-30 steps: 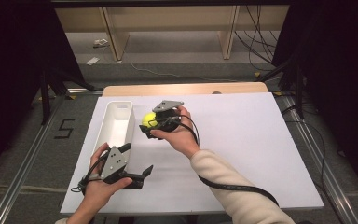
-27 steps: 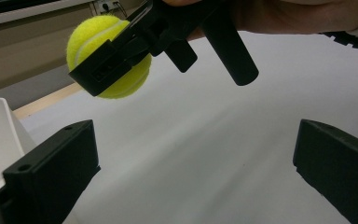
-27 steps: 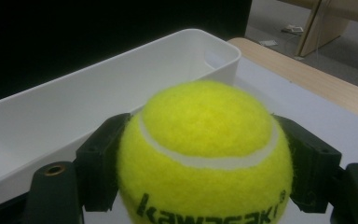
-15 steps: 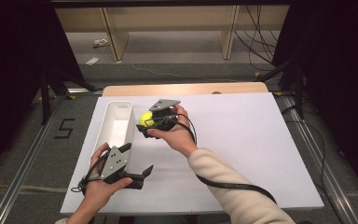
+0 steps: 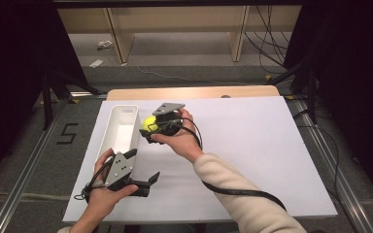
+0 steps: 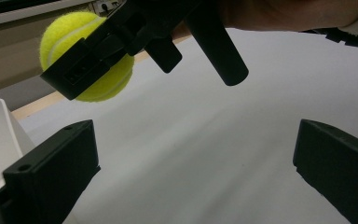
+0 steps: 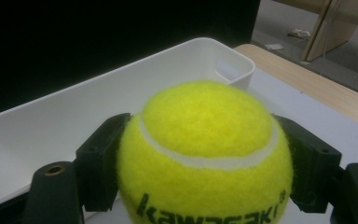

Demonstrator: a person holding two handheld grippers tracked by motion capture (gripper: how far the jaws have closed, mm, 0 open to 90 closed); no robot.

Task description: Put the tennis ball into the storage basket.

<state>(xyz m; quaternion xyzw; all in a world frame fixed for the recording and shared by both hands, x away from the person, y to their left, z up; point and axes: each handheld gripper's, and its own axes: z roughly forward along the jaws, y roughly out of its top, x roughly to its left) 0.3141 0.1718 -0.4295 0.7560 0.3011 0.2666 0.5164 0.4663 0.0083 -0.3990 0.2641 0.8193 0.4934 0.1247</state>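
Note:
A yellow tennis ball (image 5: 149,123) (image 7: 205,154) (image 6: 81,51) is clamped between the jaws of my right gripper (image 5: 151,127), held above the table just right of the long white bin (image 5: 120,131) (image 7: 98,116). The bin lies lengthwise on the left half of the white table top (image 5: 252,145). My left gripper (image 5: 148,180) rests near the front edge, below the bin, with its jaws wide apart and nothing between them. In the left gripper view the ball and the right gripper hang above and ahead of the open jaws.
A wooden strip (image 5: 194,92) runs along the table's far edge. Metal rails (image 5: 24,179) flank the table on both sides. A black cable (image 5: 238,191) trails from the right gripper across the front. Wooden legs (image 5: 119,34) stand on the floor beyond.
The right gripper with the ball has shifted slightly left toward the bin. The left gripper has stayed in place.

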